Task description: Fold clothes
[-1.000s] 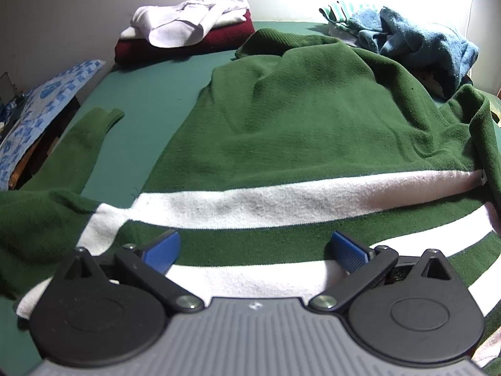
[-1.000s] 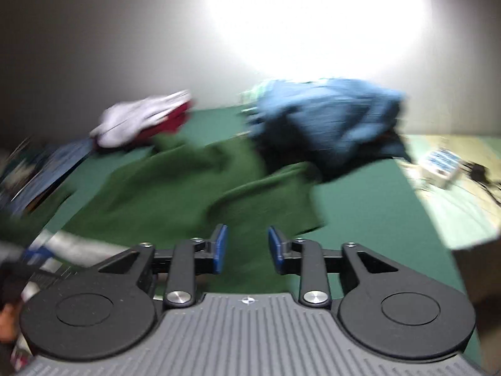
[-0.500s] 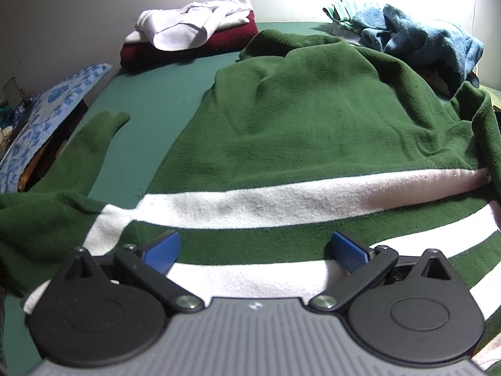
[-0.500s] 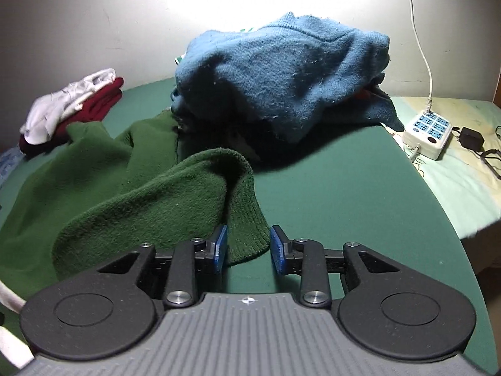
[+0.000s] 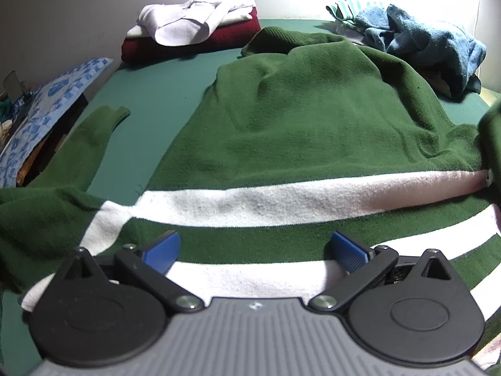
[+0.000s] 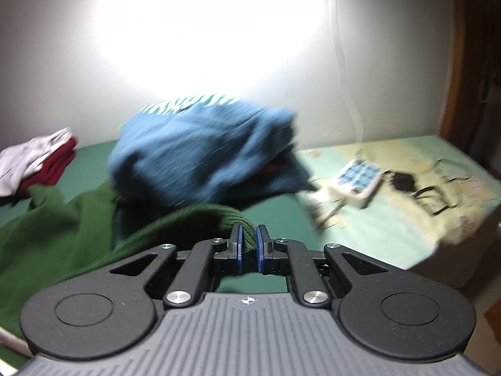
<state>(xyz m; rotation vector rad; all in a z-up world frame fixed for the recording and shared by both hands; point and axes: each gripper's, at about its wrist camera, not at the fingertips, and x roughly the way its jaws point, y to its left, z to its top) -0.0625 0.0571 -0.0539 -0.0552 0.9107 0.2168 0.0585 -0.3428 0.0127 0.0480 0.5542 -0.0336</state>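
Observation:
A green sweater with white stripes lies spread on the green sheet, its left sleeve stretched toward the bed's left side. My left gripper hovers wide open over the striped hem, nothing between its blue pads. In the blurred right wrist view my right gripper is closing, its pads pinching the ribbed cuff of the sweater's right sleeve, which is lifted off the sheet.
A folded maroon and white stack sits at the back left. A heap of blue clothes lies at the back right. A power strip with cables rests on the pale bedding to the right. A blue patterned cloth hangs off the left edge.
My right gripper closed on the green sleeve cuff and lifted it, its view swinging up and right toward the wall. The left gripper stayed still and open.

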